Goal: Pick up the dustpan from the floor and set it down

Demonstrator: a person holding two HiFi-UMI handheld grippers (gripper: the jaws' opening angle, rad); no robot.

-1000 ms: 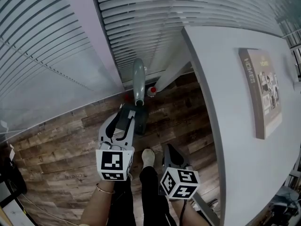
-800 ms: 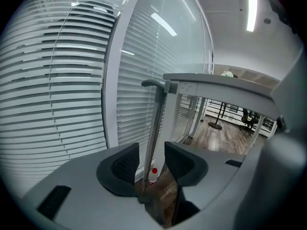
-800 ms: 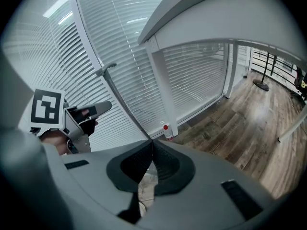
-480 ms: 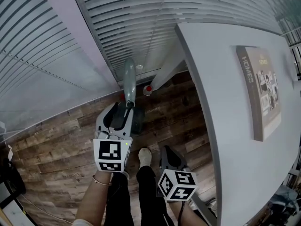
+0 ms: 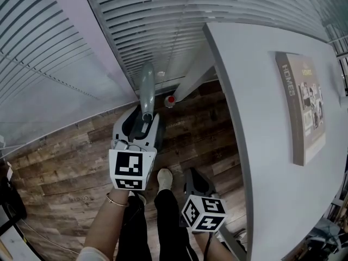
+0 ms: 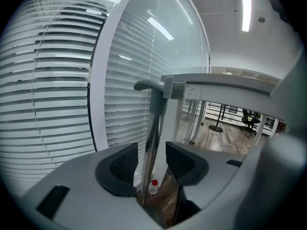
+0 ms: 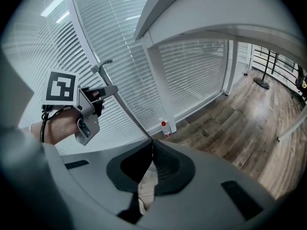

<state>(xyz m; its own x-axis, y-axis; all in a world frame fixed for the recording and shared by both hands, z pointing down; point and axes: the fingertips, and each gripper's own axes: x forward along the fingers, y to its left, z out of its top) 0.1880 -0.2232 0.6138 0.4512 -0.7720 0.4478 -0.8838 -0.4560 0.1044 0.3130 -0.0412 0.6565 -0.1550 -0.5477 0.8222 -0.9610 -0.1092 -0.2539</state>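
The dustpan's long handle (image 5: 147, 86) stands upright by the window blinds, and its dark pan is mostly hidden under my left gripper. My left gripper (image 5: 142, 115) sits around the metal pole (image 6: 152, 138). Its jaws have just been opening, and the pole now stands between the pads with a small gap on each side. The grey grip (image 6: 151, 85) tops the pole. My right gripper (image 5: 196, 174) hangs lower, near the person's foot, shut with nothing in it (image 7: 152, 145). In the right gripper view the left gripper (image 7: 91, 99) shows beside the slanting handle (image 7: 124, 110).
A small red-capped bottle (image 5: 171, 100) stands on the wood floor at the window's base, beside a white table leg. A white table (image 5: 261, 145) with a magazine (image 5: 304, 105) fills the right. The person's foot (image 5: 163, 178) is between the grippers.
The left gripper and the handle have shifted slightly left along the blinds, and its jaws have spread wider off the pole. The right gripper has stayed put.
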